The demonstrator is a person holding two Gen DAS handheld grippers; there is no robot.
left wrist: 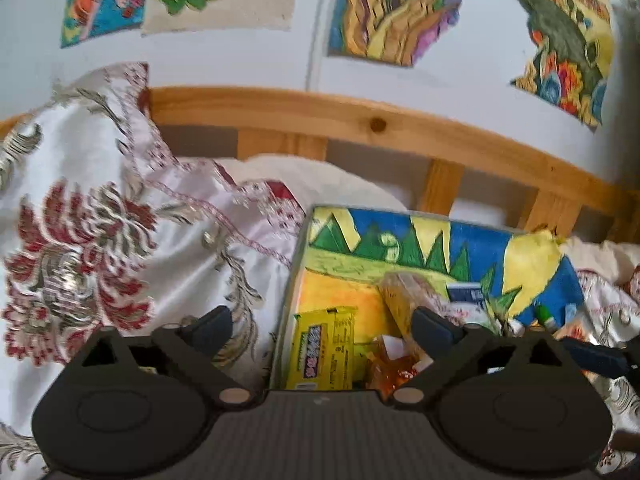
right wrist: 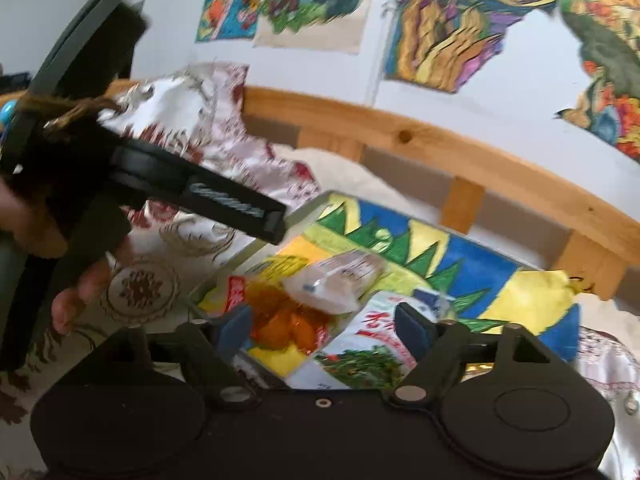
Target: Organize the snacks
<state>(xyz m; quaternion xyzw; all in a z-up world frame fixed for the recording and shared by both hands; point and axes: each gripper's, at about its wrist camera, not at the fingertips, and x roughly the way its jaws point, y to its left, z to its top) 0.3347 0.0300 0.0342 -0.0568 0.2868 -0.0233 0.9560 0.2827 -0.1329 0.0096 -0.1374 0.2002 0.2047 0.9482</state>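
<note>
Jaws spread on left gripper and right gripper, nothing pinched. Snacks lie on painted board: yellow packet, orange candy bag. Likely light, crinkly, slippery; take by edge.

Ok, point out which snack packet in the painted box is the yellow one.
The flat yellow rectangular packet lying at the left side of the painted box. Beside it are a crinkled orange packet and a clear plastic bag; neither is yellow.

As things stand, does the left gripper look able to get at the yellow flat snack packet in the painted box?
Probably yes: the left gripper is open, and the yellow flat snack packet lies uncovered right below it.
</note>
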